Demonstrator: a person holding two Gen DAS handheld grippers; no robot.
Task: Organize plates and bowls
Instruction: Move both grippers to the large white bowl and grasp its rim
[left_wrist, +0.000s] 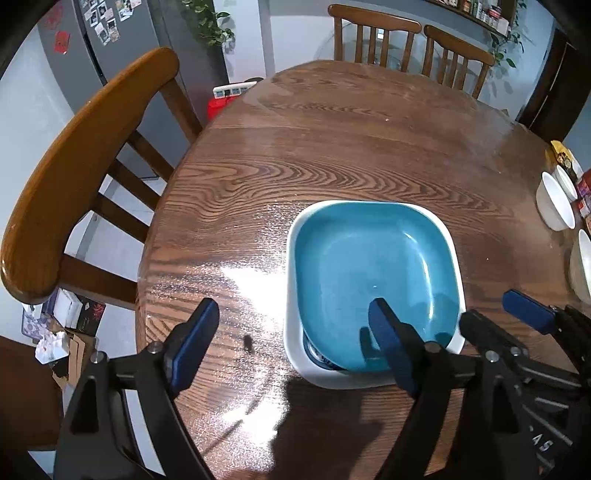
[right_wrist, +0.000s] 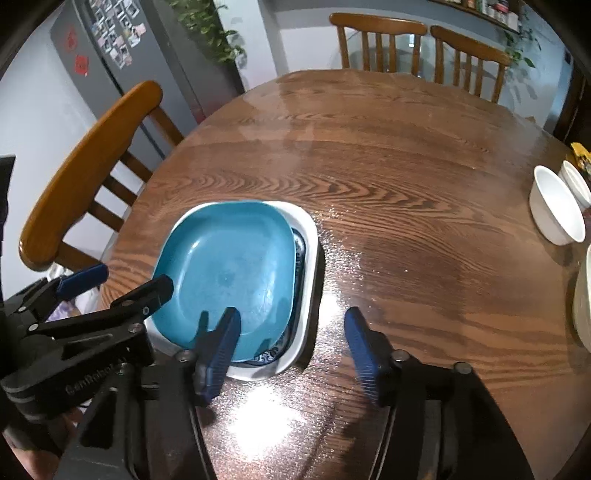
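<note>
So you're letting go now: left gripper (left_wrist: 295, 339) and right gripper (right_wrist: 291, 339) are both hanging open, blue plate (left_wrist: 373, 280) is sitting stacked in the white dish (right_wrist: 310, 258). The white bowls (right_wrist: 556, 206) are probably waiting next.

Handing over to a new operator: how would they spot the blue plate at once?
On the round wooden table, near its front edge, sits a white square dish. The blue plate lies stacked in it, between both open grippers. It alone is blue; the bowls at the right edge are white.
</note>
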